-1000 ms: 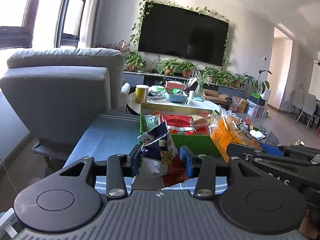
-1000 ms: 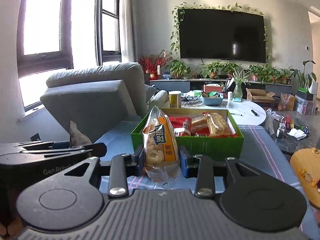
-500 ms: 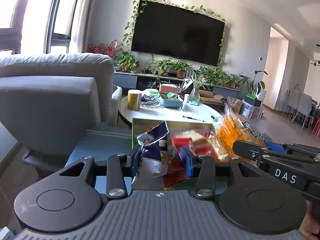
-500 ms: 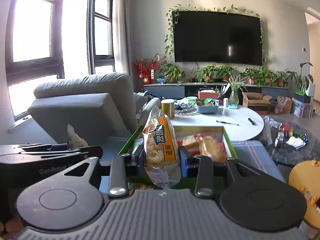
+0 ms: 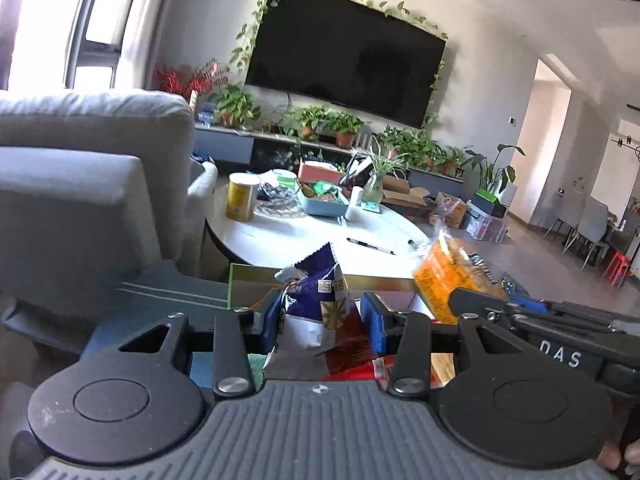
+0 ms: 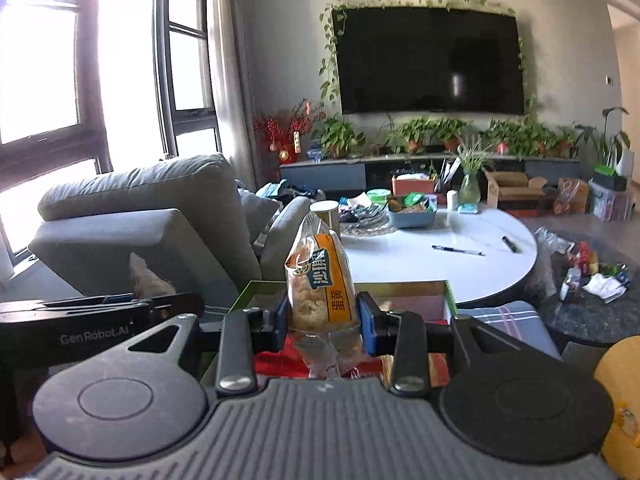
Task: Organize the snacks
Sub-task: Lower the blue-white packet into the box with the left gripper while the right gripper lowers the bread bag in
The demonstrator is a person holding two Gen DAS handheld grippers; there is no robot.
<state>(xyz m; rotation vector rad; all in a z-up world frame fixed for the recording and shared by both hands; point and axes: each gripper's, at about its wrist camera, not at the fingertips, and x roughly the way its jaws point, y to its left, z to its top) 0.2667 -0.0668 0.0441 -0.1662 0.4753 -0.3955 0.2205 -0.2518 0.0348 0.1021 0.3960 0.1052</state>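
The left gripper (image 5: 320, 322) is clamped on a purple bag (image 5: 320, 300), whose crumpled top sticks up between the blue pads (image 5: 374, 320). The right gripper (image 6: 323, 322) is clamped on a clear bread bag (image 6: 320, 280) with an orange label, standing upright between its pads. In the left wrist view the bread bag (image 5: 448, 276) shows at 3 o'clock of the purple bag, with the right gripper's black fingers just beneath it. In the right wrist view the left gripper's fingers run in from 9 o'clock. Below both grippers lies the green box (image 6: 450, 300), its far wall showing just past the pads and red packets (image 6: 276, 362) inside it. At 12 o'clock beyond the box stands a white round table (image 6: 460, 268) with a pen (image 6: 458, 251), a yellow can (image 5: 242, 197) and a blue tray (image 6: 412, 216). A grey sofa (image 6: 160, 216) is at 10 o'clock, and a TV (image 6: 430, 60) hangs on the far wall.
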